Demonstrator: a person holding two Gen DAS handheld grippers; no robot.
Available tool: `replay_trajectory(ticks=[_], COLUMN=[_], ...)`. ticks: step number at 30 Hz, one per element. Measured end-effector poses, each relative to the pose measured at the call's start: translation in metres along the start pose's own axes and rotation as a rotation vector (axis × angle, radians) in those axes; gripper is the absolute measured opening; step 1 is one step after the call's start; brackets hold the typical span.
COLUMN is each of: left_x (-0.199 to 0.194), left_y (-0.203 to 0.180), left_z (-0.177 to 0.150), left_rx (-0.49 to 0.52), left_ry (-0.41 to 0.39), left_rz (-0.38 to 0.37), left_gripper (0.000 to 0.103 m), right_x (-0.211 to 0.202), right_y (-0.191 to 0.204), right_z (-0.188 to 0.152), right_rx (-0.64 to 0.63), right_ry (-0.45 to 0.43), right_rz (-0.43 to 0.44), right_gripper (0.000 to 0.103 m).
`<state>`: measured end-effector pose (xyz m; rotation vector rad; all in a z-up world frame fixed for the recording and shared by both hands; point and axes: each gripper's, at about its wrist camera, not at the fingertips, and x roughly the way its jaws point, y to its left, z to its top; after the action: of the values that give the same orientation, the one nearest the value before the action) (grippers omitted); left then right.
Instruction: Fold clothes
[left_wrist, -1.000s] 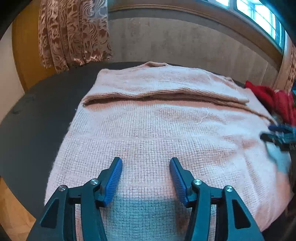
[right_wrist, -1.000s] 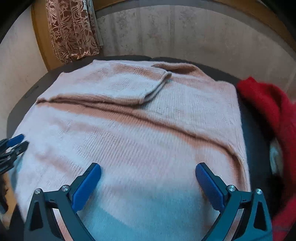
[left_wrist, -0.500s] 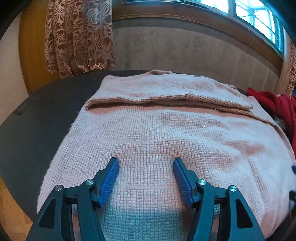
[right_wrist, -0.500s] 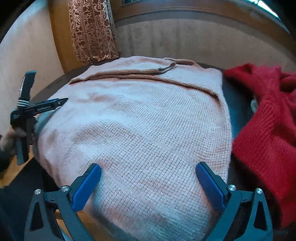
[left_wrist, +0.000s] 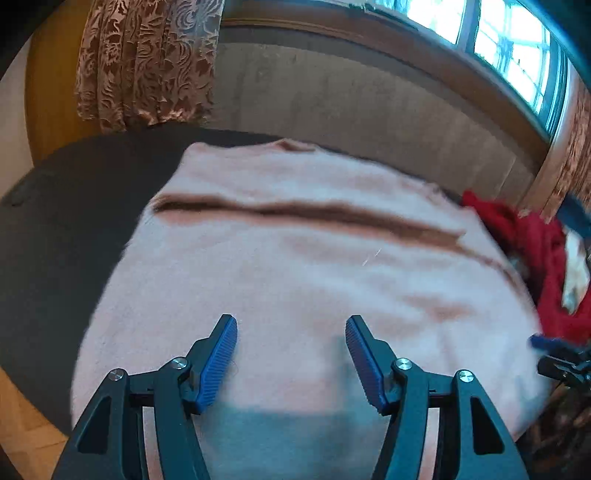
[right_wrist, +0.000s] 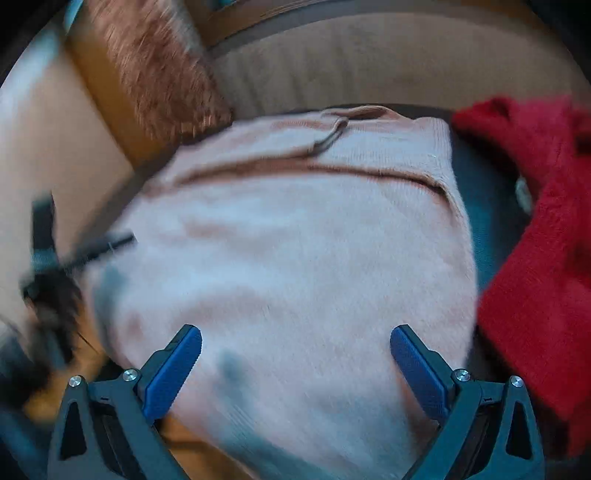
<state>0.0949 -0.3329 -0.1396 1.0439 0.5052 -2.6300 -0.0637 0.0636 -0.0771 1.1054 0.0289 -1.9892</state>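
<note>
Now both grippers, left gripper (left_wrist: 291, 328) and right gripper (right_wrist: 295, 341), gape empty above the pink sweater (left_wrist: 295, 266)

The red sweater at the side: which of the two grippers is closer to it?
Right. The right gripper hangs open over the pink sweater with the red sweater just beside it; the left gripper is open farther across the pink one.

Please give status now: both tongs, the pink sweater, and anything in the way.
Left tongs open, right tongs open, both empty. Pink sweater flat on dark table, one fold across. Red garment beside its right edge.
</note>
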Motion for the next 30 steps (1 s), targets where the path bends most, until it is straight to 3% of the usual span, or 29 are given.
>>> replay_trajectory(ticks=[7, 11, 14, 16, 19, 24, 30], left_x=[0.036, 0.061, 0.085, 0.107, 0.139, 0.185, 0.193], left_y=[-0.059, -0.082, -0.084, -0.083, -0.082, -0.087, -0.098], left_z=[0.052, 0.086, 0.115, 0.132, 0.15, 0.153, 0.145], left_rx=[0.106, 0.159, 0.124, 0.087, 0.048, 0.067, 0.127], left_ry=[-0.056, -0.097, -0.101, -0.084, -0.044, 0.025, 0.025], left_rz=[-0.083, -0.091, -0.1, -0.101, -0.097, -0.054, -0.007], left_gripper=[0.063, 0.063, 0.063, 0.063, 0.063, 0.063, 0.068], right_x=[0.006, 0.035, 0.061, 0.092, 0.117, 0.157, 0.153], right_y=[-0.03, -0.059, -0.081, -0.099, -0.109, -0.124, -0.116], right_z=[0.067, 0.131, 0.175, 0.196, 0.21, 0.235, 0.234], right_rx=[0.328, 0.467, 0.567, 0.648, 0.662, 0.681, 0.613], right_ry=[-0.1, -0.163, -0.186, -0.142, -0.105, -0.045, -0.054], right_rz=[0.27, 0.359, 0.414, 0.414, 0.379, 0.319, 0.267], right_gripper=[0.103, 0.103, 0.103, 0.103, 0.103, 0.103, 0.103])
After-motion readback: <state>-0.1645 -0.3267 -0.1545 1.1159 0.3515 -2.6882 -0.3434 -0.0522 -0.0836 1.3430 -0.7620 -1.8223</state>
